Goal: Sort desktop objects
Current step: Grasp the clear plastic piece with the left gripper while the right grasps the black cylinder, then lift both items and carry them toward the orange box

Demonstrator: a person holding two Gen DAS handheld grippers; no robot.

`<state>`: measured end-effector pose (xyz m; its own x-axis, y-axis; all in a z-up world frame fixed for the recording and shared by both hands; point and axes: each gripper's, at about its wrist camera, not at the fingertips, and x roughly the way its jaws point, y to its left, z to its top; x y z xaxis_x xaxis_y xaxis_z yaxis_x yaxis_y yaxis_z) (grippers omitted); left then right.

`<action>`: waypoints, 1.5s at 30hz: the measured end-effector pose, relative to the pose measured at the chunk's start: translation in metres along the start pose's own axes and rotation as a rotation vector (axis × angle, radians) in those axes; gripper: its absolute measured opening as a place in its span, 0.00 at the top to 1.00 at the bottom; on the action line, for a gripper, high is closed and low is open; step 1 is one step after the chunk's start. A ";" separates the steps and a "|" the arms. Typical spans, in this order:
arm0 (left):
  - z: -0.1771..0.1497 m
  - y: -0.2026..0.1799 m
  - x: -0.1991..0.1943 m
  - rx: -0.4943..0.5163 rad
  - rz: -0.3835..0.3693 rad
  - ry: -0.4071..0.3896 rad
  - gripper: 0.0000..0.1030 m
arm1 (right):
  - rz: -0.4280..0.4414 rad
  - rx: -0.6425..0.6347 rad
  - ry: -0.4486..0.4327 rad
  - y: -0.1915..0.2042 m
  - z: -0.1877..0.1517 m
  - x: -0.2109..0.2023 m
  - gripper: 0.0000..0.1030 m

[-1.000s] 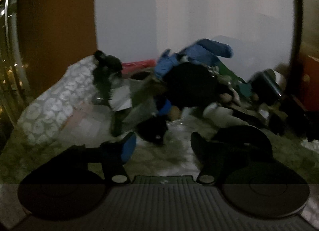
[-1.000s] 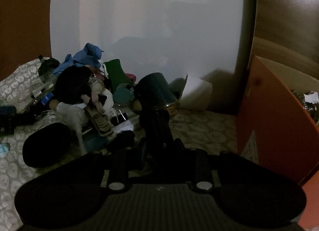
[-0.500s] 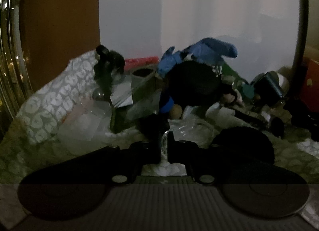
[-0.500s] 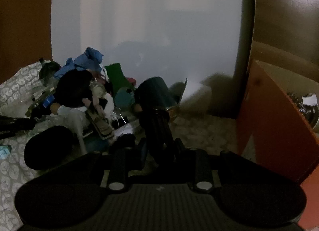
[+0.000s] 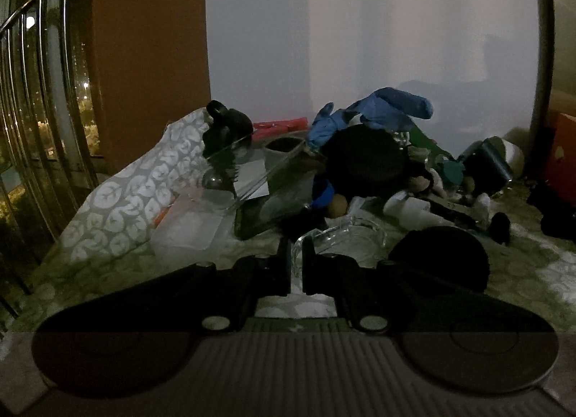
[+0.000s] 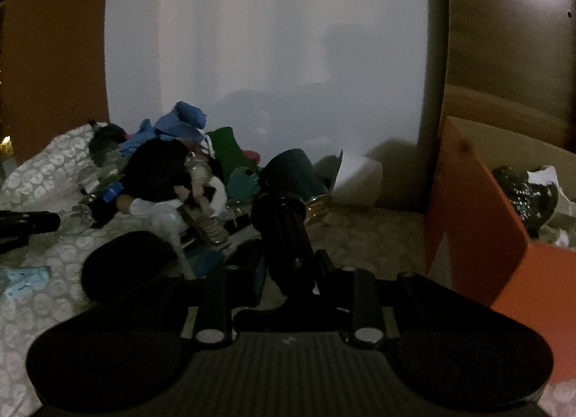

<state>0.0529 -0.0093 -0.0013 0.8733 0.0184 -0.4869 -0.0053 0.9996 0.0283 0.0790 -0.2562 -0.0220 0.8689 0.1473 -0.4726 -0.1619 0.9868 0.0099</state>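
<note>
Jaws of the left gripper (image 5: 296, 266) pinch the near rim of a glass dish (image 5: 342, 237): rigid, slick, breakable; right gripper (image 6: 288, 273) clamps a ribbed black cylinder (image 6: 284, 226).

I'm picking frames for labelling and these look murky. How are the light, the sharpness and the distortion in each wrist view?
Left wrist view: dim, grainy, fisheye-bent at the window bars; the blue glove reads clearly, while the clear glass dish beyond the left gripper almost vanishes. Right wrist view: darker, the black cylinder in the right gripper merges with its fingers; the orange box stays distinct.
</note>
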 end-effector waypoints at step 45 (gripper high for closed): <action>0.008 -0.118 -0.108 0.163 -0.190 -0.196 0.92 | -0.012 0.192 -0.239 -0.044 -0.039 -0.162 0.74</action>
<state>-0.0367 -0.1294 0.0549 0.9287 -0.1883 -0.3196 0.2307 0.9679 0.1001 -0.0728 -0.3260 0.0195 0.9592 0.1247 -0.2536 -0.0790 0.9799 0.1830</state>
